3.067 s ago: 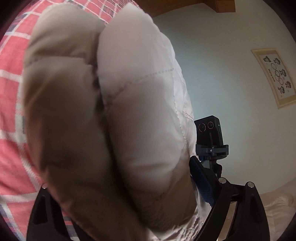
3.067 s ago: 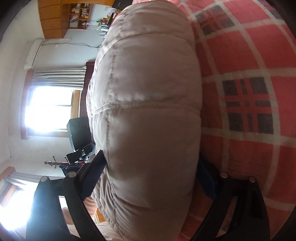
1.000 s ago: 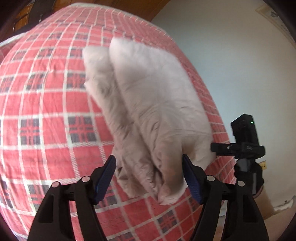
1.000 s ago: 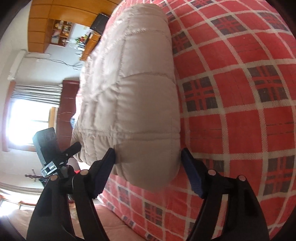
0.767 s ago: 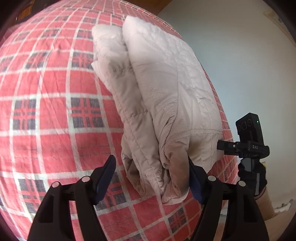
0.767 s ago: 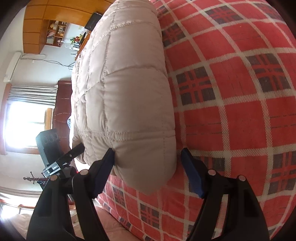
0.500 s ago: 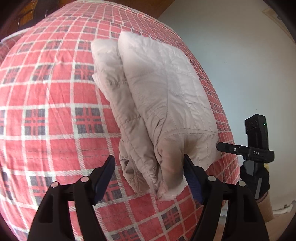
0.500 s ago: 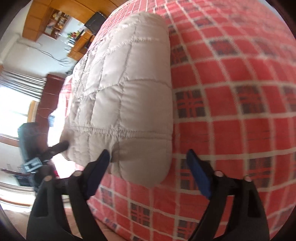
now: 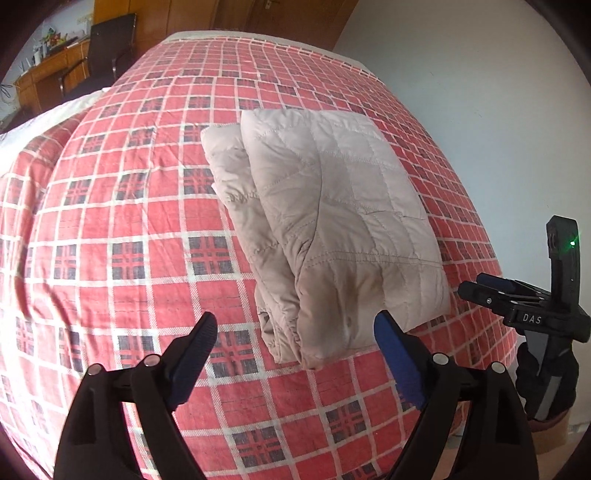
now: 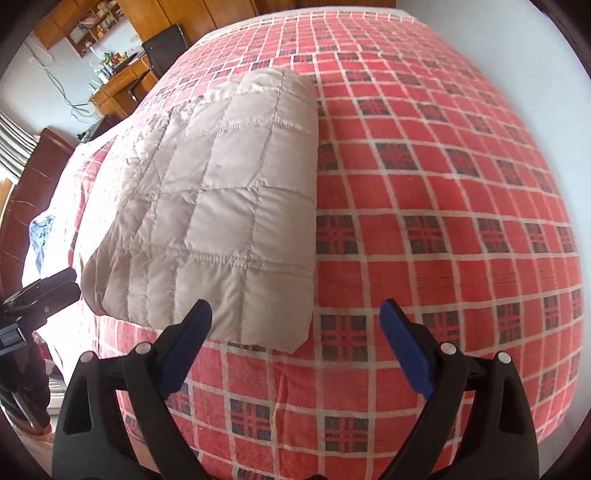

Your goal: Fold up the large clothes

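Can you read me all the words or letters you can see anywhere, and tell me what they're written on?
"DAS" in pale letters on the black body of the right gripper, seen at the right edge of the left wrist view.
The books and small things on the wooden shelf are too small and blurred to read.
No words show on the folded beige quilted jacket, the red checked blanket, or the left gripper.

Red plaid bed cover (image 9: 110, 229) fills the scene; wooden desk (image 10: 122, 83) and dark chair (image 9: 110, 48) far left; pale wall (image 9: 480, 92) right.
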Demonstrator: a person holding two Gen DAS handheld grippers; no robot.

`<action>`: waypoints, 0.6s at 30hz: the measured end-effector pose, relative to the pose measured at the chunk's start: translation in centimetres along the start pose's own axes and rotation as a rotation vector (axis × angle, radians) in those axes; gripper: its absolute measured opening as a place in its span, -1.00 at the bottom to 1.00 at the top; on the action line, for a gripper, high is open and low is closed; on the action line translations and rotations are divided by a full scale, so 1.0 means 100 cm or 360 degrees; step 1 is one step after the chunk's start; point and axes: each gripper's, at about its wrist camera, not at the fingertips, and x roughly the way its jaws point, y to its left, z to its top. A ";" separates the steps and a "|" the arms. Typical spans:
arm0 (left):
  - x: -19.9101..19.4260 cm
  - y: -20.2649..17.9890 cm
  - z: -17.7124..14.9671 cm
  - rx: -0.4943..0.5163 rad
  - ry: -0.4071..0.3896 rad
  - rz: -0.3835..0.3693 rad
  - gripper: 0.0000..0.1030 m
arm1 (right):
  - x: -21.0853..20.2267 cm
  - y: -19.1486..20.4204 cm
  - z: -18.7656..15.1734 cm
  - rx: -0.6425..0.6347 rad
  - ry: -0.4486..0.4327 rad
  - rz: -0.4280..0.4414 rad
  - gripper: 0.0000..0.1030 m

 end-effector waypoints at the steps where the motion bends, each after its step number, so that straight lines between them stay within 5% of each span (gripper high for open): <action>1: -0.001 0.000 0.000 0.0002 -0.0002 0.0019 0.69 | -0.004 -0.001 -0.002 -0.0006 -0.0008 -0.0017 0.80; 7: -0.006 -0.010 -0.005 0.0000 -0.0006 0.0138 0.74 | -0.019 0.011 -0.005 -0.0052 -0.0069 -0.0175 0.85; 18: -0.013 -0.016 -0.009 -0.0037 -0.0019 0.0192 0.79 | -0.041 0.025 -0.007 -0.0065 -0.0117 -0.0257 0.87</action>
